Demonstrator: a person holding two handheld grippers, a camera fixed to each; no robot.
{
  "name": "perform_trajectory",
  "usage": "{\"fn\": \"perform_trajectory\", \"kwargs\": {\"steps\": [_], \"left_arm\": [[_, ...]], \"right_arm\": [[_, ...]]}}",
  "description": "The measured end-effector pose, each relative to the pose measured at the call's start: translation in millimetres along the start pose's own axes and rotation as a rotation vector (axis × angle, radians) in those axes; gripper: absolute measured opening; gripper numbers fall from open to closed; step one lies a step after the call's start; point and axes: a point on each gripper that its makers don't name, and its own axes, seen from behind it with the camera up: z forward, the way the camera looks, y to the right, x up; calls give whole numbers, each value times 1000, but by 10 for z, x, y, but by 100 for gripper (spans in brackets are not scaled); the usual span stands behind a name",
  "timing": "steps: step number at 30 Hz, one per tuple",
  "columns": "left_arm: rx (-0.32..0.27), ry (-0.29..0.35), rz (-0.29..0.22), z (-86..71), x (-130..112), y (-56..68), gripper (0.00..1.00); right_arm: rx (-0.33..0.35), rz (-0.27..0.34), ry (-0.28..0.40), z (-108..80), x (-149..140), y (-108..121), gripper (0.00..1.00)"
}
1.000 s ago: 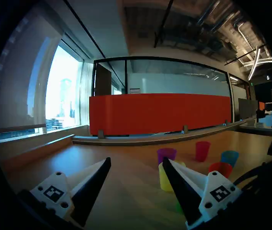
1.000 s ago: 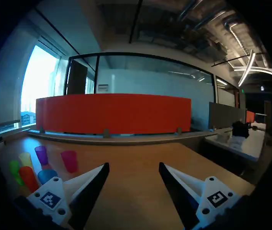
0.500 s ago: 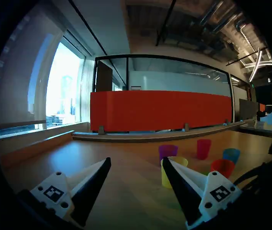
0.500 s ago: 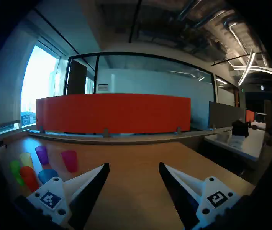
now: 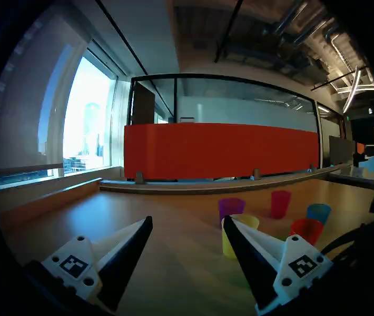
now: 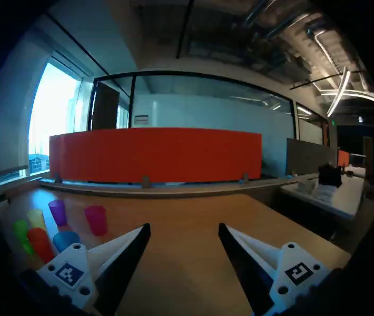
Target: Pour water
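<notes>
While left gripper (image 5: 187, 220) and right gripper (image 6: 183, 227) jaws gape wide, empty, coloured cups (image 5: 279, 204) cluster on table (image 5: 134, 210); yellow cup (image 5: 244, 220) nearest left gripper. Judged light, thin, squashy plastic: grip mid-wall, gently

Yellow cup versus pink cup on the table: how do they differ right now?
The yellow cup is pale yellow; the pink cup is deep magenta. In the left gripper view the yellow cup sits nearer, partly hidden behind a finger of the open left gripper, while the pink cup stands farther back in full view. Both stand upright on the wooden table, ungripped.
</notes>
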Motion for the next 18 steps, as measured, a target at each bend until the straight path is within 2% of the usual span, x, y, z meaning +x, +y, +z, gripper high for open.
{"fn": "perform_trajectory", "kwargs": {"steps": [9,18], "left_arm": [[2,-1,1,4,-8,-2,100],[2,-1,1,6,-14,3,100]], "right_arm": [[-4,8,6,-54,23,49,100],[-3,-20,42,-79,98,89,100]]}}
